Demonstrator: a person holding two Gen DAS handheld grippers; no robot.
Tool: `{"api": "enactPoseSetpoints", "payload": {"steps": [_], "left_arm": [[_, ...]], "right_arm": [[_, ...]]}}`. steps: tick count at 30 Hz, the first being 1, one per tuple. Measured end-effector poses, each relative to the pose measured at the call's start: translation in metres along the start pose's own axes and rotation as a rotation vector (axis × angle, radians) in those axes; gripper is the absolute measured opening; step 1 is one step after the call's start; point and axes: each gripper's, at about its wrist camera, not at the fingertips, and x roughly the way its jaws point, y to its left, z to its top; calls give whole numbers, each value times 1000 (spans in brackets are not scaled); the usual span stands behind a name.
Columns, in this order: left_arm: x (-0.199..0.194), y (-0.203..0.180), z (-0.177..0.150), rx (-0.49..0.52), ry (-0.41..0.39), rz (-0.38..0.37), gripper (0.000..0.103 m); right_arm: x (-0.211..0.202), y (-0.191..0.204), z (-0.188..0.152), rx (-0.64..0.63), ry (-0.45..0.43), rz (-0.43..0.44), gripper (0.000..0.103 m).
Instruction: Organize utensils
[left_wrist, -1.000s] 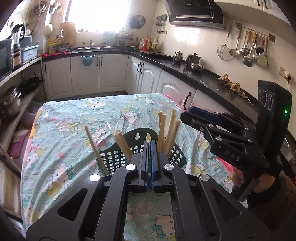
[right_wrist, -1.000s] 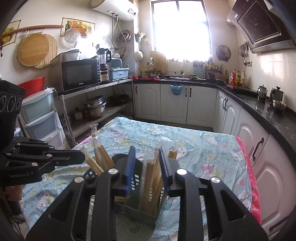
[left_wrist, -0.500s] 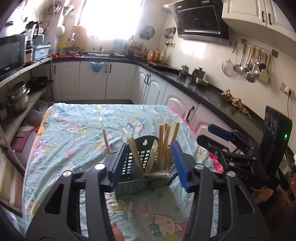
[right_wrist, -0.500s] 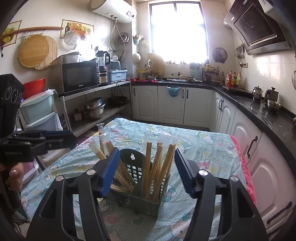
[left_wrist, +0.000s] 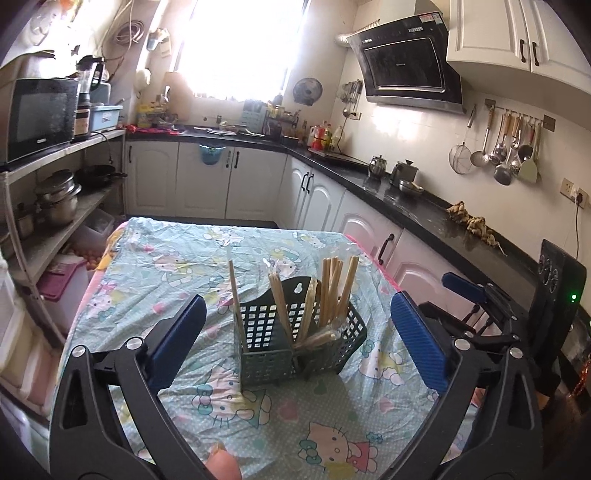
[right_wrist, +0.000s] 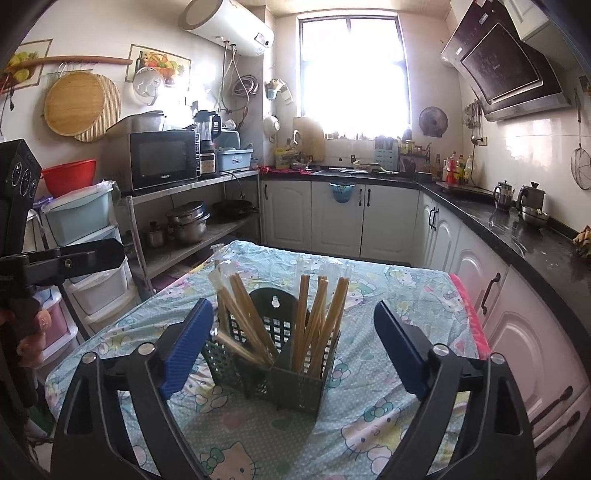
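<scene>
The dark green utensil basket (left_wrist: 299, 339) stands upright on the table, near the middle of the patterned tablecloth (left_wrist: 184, 266), and it is the landmark for the rest. Wooden chopsticks (left_wrist: 334, 291) stand in its compartments: in the right wrist view one bundle (right_wrist: 243, 317) leans in the left compartment and another (right_wrist: 317, 317) in the right one; some have clear sleeves on the tips.

The left gripper (left_wrist: 297, 338) is released, its blue pads spread wide on both sides of the basket, not touching it. The right gripper (right_wrist: 293, 347) is also released and wide apart, with the basket between its pads and bare cloth on each side. In front of the basket there is open cloth; behind it the cloth runs free to the far table edge. On the right of the basket the pink edge of the table (right_wrist: 471, 314) is near, and white cabinets (right_wrist: 524, 332) stand just beyond it. On the left the metal shelf (right_wrist: 192, 221) with pots stands well apart.

The microwave (right_wrist: 162, 158) carries a small white brand word under its door, but I cannot read it surely. The range hood (left_wrist: 410, 70) has small writing too, too small to tell.

The cloth is light blue-green with cartoon cats, wrinkled. The room is a kitchen with a black countertop (left_wrist: 417, 206), a bright window (right_wrist: 354, 70) and ladles hanging on a wall rail (left_wrist: 506, 147).
</scene>
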Motion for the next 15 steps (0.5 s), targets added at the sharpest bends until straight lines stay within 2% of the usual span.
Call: {"api": "enactPoseSetpoints", "payload": {"steps": [5, 15], "left_arm": [[-7, -3, -13, -1, 3, 15, 92], [-8, -5, -50, -6, 30, 48, 92]], "right_arm": [[-11, 5, -10, 10, -4, -18, 94], [-14, 21, -48, -18, 42, -55, 96]]}}
